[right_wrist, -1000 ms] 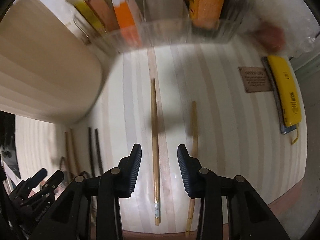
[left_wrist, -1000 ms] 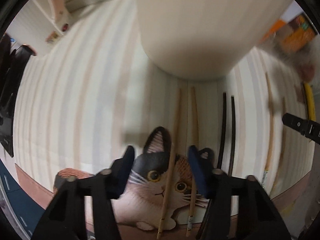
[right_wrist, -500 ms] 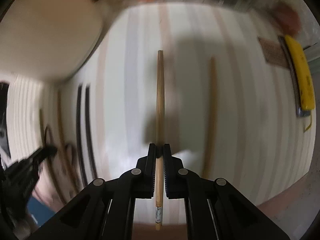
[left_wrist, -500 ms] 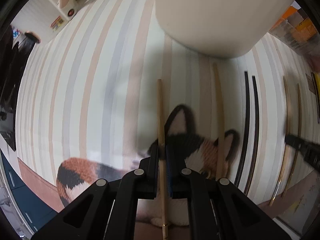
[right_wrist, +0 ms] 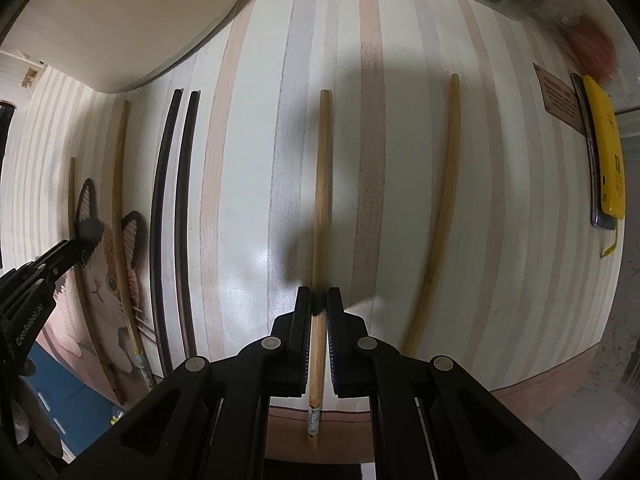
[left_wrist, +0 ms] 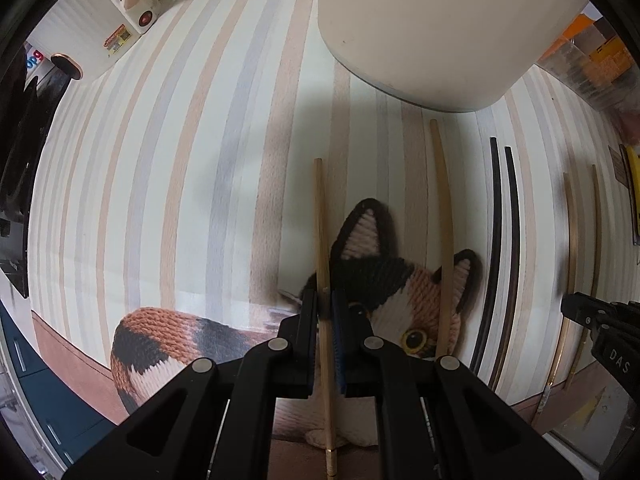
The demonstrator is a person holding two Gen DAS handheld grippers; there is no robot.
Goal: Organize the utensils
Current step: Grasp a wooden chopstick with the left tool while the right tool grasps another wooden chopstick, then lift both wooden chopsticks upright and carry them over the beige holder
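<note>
Between each gripper's closed pads lies one chopstick: left gripper (left_wrist: 325,312) on its chopstick (left_wrist: 322,232), right gripper (right_wrist: 319,308) likewise (right_wrist: 323,184); I should lift both level, straight up.

The left gripper (left_wrist: 325,312) is now clamped on one wooden chopstick (left_wrist: 322,240); the right gripper (right_wrist: 319,312), on another chopstick (right_wrist: 322,200).

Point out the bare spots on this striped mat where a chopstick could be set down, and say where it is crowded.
The broadest bare patch of the striped mat lies left of the chopstick clamped in the left gripper, out to the mat's edge. A narrower bare strip lies between the black chopstick pair and the right gripper's chopstick. It is crowded around the cat picture and under the cream container.
</note>
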